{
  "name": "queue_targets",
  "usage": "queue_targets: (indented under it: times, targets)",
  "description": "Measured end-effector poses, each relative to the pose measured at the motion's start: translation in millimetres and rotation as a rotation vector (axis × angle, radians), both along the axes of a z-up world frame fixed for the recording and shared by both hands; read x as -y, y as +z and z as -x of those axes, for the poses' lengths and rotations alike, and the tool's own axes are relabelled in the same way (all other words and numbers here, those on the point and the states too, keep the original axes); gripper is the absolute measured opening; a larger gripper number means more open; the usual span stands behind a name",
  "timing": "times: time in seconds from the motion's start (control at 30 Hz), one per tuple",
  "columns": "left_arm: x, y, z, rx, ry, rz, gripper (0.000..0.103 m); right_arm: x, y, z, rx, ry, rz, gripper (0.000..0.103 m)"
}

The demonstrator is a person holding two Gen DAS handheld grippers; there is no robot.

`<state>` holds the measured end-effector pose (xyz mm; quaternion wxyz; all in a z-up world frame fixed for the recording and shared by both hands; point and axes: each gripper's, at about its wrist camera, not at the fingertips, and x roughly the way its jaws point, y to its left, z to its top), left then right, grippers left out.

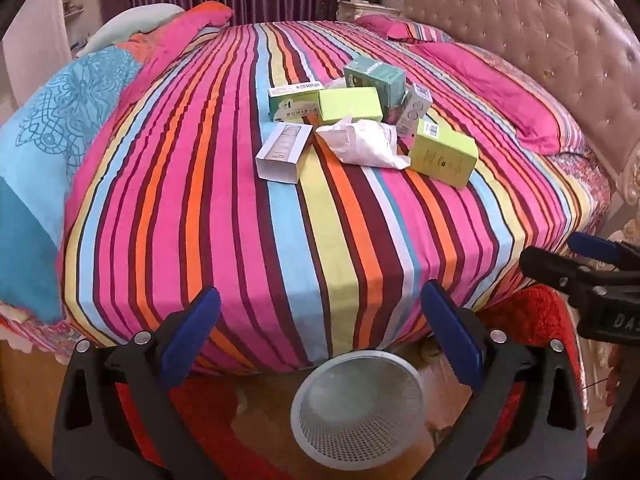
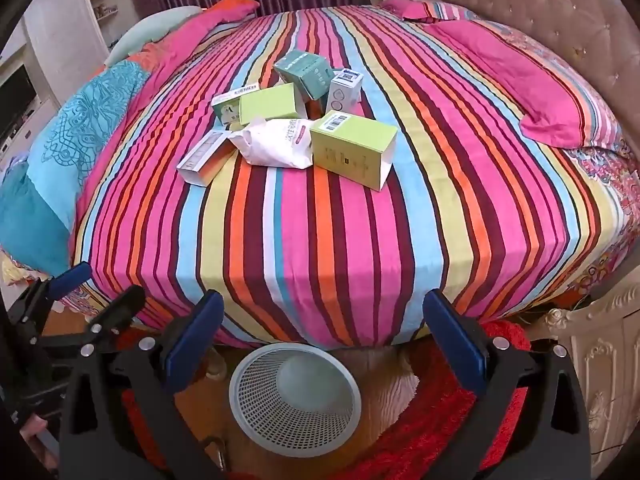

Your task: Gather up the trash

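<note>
A pile of trash lies on the striped bed: a crumpled white wrapper, lime-green boxes, a teal box, a white sleeve box and other small cartons. A white mesh wastebasket stands on the floor at the bed's foot. My left gripper is open and empty above the basket. My right gripper is open and empty beside it, also showing in the left wrist view.
A pink pillow lies on the right by the tufted headboard. A blue and pink duvet is bunched on the left. A red rug covers the floor. A carved nightstand stands at right.
</note>
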<state>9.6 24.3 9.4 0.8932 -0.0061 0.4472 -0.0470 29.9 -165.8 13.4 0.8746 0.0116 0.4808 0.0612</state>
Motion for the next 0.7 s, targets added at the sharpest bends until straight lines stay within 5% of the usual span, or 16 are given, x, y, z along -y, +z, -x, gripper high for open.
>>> queue_targets:
  times: [0.7]
  targets:
    - [1.8, 5.5, -1.0, 0.005, -0.001, 0.011, 0.097, -1.6, 2.7, 1.0, 0.031, 0.002, 0.027, 0.095]
